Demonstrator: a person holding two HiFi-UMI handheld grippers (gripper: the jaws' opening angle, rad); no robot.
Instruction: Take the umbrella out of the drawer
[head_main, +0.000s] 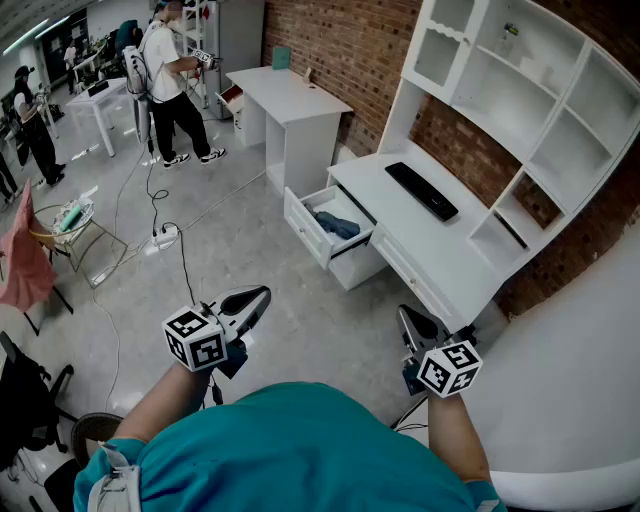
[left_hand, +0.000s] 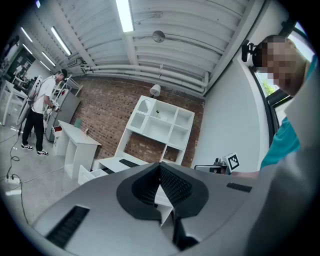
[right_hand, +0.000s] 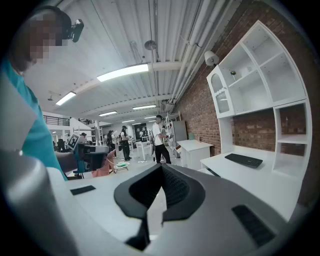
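A person's teal shirt fills the foreground, with two empty grippers held out toward an open drawer.
The left gripper and right gripper both have their jaws pressed together on nothing, probably because the reach has not begun. Well ahead, between the two, the white drawer is pulled out, leaving its contents reachable. A dark blue bundle inside it is probably the umbrella. Beyond the right gripper, a keyboard lies on the desk.
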